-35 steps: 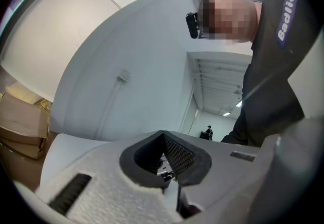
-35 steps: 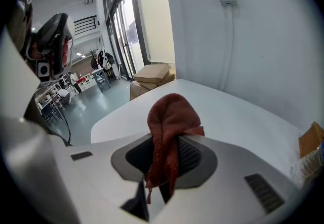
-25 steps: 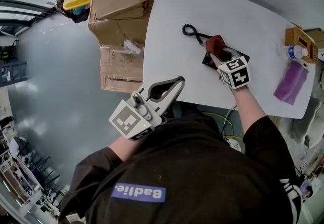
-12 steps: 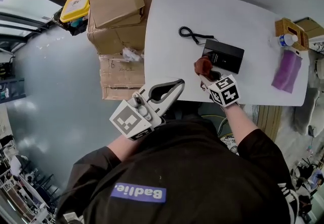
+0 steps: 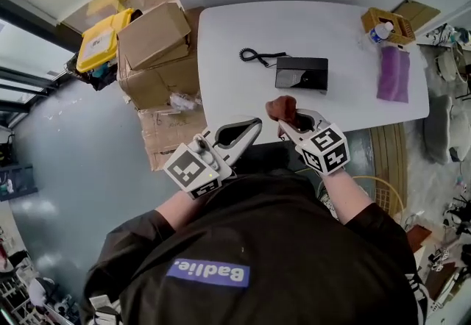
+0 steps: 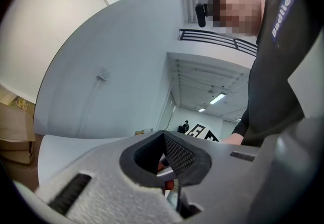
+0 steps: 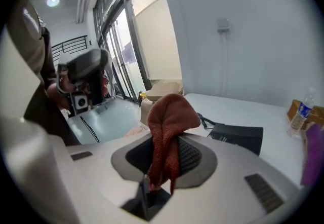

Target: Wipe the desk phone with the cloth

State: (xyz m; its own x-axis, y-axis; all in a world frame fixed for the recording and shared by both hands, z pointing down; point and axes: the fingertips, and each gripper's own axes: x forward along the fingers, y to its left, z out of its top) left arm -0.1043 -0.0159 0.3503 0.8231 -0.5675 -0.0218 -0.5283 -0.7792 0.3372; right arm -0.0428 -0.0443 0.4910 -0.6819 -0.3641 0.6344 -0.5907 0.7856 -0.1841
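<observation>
Cloth (image 7: 169, 132), rust-red and bunched, is pinched between the jaws of my right gripper (image 5: 293, 123), its loose end standing up past the tips. That gripper sits at the near edge of the white table (image 5: 221, 88), short of the black desk phone (image 5: 301, 73), which lies flat near the table's middle with its coiled cord (image 5: 257, 57) trailing toward the left edge. From overhead I can't quite tell whether the cloth touches the tabletop. My left gripper (image 6: 169, 164) is pressed together on nothing, held just off the near edge beside the right one. A purple pouch (image 5: 394, 73) lies by the right edge.
</observation>
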